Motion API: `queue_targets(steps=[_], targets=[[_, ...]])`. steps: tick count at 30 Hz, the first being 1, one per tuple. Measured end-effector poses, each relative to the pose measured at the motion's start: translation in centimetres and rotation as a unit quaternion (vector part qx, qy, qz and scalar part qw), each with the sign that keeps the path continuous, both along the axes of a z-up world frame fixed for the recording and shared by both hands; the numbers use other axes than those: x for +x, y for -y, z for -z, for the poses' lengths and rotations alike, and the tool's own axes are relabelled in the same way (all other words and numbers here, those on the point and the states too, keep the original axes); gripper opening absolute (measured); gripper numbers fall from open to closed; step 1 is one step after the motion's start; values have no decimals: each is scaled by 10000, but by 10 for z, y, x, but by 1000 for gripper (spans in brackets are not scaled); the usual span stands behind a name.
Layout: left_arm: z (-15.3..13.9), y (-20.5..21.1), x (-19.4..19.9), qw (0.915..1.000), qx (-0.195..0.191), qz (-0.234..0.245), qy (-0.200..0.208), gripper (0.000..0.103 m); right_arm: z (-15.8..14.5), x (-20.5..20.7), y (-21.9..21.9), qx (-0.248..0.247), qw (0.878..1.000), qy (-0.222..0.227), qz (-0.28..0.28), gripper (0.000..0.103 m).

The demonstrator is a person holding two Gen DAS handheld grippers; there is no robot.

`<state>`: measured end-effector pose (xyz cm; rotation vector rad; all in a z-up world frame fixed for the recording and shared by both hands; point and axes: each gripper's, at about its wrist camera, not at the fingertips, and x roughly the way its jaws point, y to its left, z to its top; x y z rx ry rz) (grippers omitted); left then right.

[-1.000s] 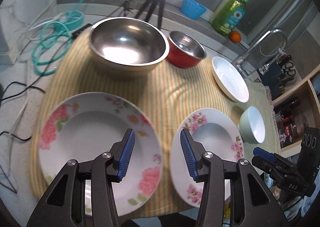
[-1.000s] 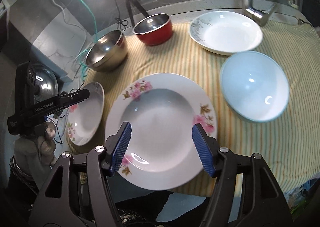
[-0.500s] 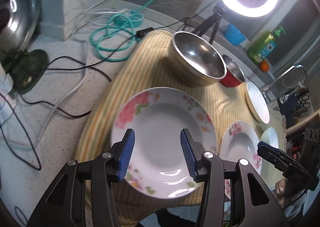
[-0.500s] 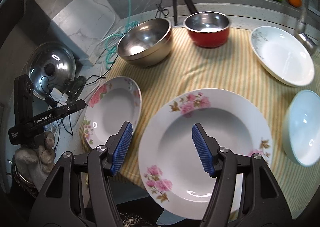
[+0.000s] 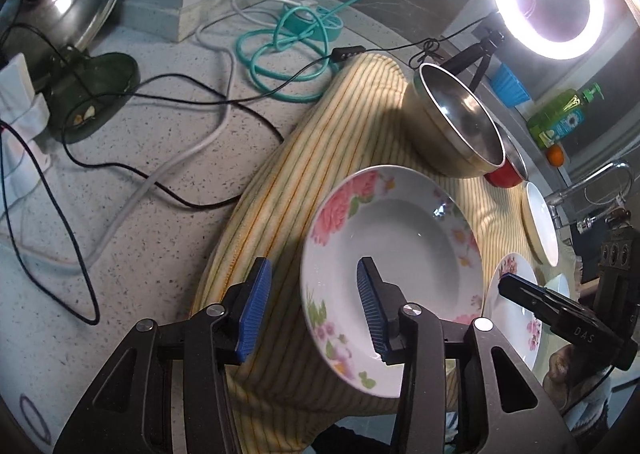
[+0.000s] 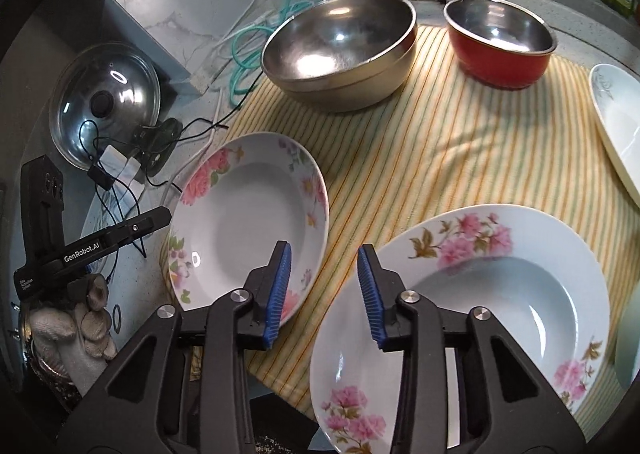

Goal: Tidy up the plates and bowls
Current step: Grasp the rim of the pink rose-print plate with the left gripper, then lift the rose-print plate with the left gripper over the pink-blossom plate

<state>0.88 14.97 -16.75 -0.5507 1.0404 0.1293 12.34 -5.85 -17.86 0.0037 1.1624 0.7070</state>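
Both claws are closing, gripping nothing: left gripper [image 5: 312, 306] straddles the pink-flowered white plate's [image 5: 404, 238] near rim, right gripper [image 6: 324, 290] over striped cloth [image 6: 440, 142]. Seat pads squarely first.

Left wrist view: taken from behind the left gripper [image 5: 308, 308], angled steeply down, close over the striped cloth's [image 5: 288, 174] left end and the speckled counter [image 5: 152, 214].
Right wrist view: taken from behind the right gripper [image 6: 324, 294], angled steeply down, close above the cloth's near edge between two plates.
Shared area: the pink-flowered plate [image 5: 400, 254] [image 6: 248, 222], the large steel bowl [image 5: 460, 126] [image 6: 340, 50], the red bowl [image 6: 500, 50] and the pot lid [image 6: 104, 102] are seen in both.
Cross-sighting: each gripper is seen at the edge of the other view.
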Motion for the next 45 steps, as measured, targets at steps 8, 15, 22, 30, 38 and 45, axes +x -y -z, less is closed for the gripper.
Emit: queue_targets(steps=[8,15,22,30,38,45], targets=[[13,-2,5,9997,-202,29,-123,29,13,14,-12,-50,9997,-229,-20,23],[17,-3,8,9995,-229,98,-183,22,22,21,-19,-12,9992,-393,-57,16],[19,0,10,9993,-273,180,-191,18,22,21,-22,4,9992,-400,-85,10],[17,3,11,9994,-193,207,-196,18,20,19,-21,-26,9993,-365,-66,10],[8,8,10,9995,-120,242,-135,18,15,16,-12,73,9992,-383,53,10],[-7,14,12,9994,-105,343,11,18,-1,11,3,224,9991,-296,190,10]])
